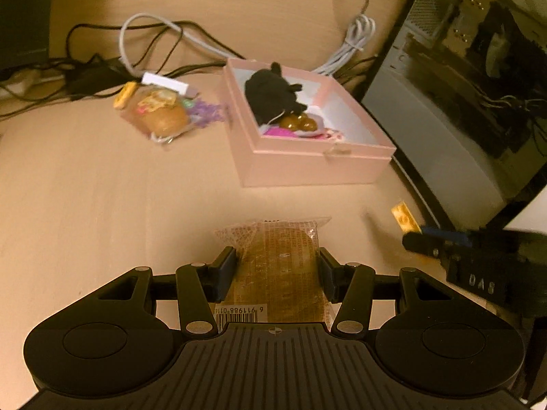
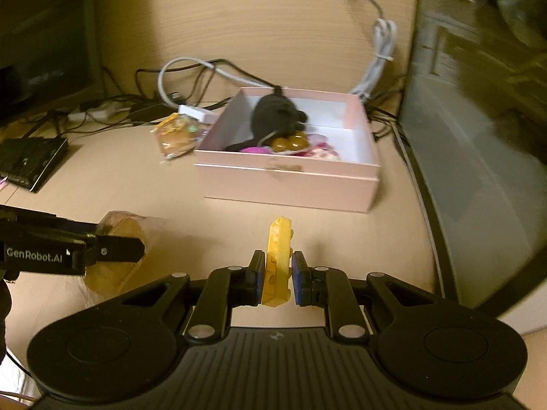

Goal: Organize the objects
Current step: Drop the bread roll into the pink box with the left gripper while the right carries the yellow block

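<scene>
My left gripper (image 1: 277, 266) is shut on a clear-wrapped brown pastry packet (image 1: 283, 266) above the desk; it also shows in the right wrist view (image 2: 116, 259). My right gripper (image 2: 278, 273) is shut on a yellow toy brick (image 2: 278, 259), which also shows in the left wrist view (image 1: 405, 217). An open pink box (image 1: 307, 164) (image 2: 290, 184) stands ahead and holds a black plush (image 1: 270, 94), brown balls (image 1: 297, 123) and pink items. A second wrapped pastry (image 1: 164, 116) (image 2: 176, 135) lies left of the box.
Tangled cables (image 1: 164, 34) and a white adapter (image 1: 165, 83) lie behind the pastry. A computer case (image 1: 461, 102) stands at the right edge. A dark monitor (image 2: 41, 51) and a black device (image 2: 30, 160) are at the left.
</scene>
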The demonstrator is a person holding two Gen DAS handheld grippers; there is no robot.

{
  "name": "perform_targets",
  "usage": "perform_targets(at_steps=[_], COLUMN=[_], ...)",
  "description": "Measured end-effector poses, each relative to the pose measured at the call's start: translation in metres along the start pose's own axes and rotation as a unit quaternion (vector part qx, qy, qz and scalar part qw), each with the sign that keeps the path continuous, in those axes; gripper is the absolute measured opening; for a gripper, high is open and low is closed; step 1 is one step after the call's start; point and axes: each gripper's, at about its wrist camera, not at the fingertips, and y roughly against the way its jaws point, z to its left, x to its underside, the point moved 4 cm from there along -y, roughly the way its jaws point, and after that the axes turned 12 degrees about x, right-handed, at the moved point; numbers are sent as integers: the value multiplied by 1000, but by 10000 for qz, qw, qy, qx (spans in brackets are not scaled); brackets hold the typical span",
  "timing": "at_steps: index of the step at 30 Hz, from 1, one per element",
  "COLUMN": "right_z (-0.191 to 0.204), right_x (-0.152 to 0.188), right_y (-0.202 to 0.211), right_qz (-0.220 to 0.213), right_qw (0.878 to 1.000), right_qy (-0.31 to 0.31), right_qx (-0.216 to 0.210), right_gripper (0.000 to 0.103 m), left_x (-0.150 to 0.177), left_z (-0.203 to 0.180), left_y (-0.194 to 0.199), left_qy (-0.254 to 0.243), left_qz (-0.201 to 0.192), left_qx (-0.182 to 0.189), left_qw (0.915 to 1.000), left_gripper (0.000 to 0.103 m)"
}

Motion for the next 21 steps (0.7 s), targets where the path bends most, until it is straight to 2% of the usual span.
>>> perform_targets(at_steps=[9,14,17,21], right_z=[-28,-34,-37,-40], right_x=[12,18,19,15], right_y=[14,16,14,15], right_qz=[-130,-87,-41,-96], right_qw=[9994,9993,9991,9989], right_qy=[-252,-292,-355,-348], right_qx=[207,219,245,284], right_gripper=[16,16,16,16], left_x=[-50,-85,-112,-138], left_z=[-14,-26,-36,-42], left_y=[2,-17,-38,-64], left_qy=[-160,-409,-739,-763], left_qz=[-647,-740,-795,-790], left_qx=[121,16,-204,-222], left_qw=[9977,9964,9939,9937], left_gripper=[55,55,55,55])
